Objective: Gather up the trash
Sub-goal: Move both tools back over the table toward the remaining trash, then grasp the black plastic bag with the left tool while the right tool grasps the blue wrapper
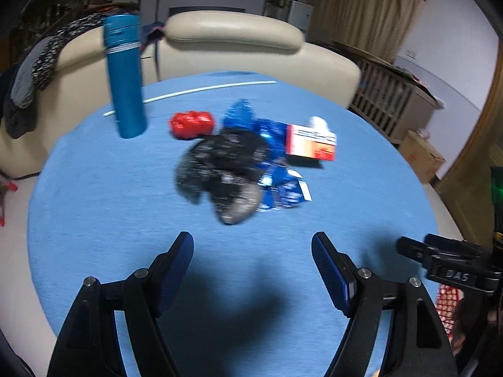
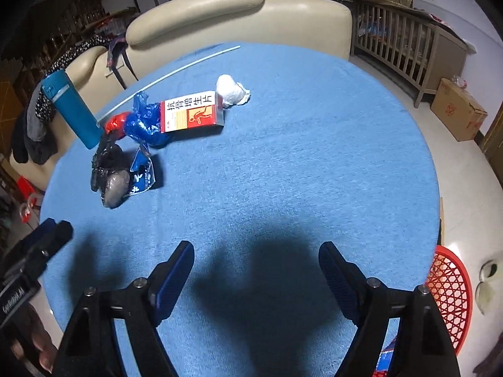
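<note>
A pile of trash lies on the round blue table (image 1: 94, 194): a black plastic bag (image 1: 223, 169), blue foil wrappers (image 1: 283, 188), a crumpled red wrapper (image 1: 191, 124), a red and white medicine box (image 1: 311, 141) and a white tissue wad (image 1: 319, 122). My left gripper (image 1: 251, 245) is open and empty, just short of the black bag. In the right wrist view the box (image 2: 191, 111), tissue wad (image 2: 231, 91), blue wrappers (image 2: 144, 125) and black bag (image 2: 110, 172) lie far ahead to the left. My right gripper (image 2: 256, 257) is open and empty over bare cloth.
A tall teal flask (image 1: 125, 75) stands at the table's far left, also in the right wrist view (image 2: 74, 111). A thin white rod (image 2: 169, 73) lies along the far edge. A red mesh basket (image 2: 449, 295) sits on the floor at the right. A beige sofa (image 2: 220, 9) is behind.
</note>
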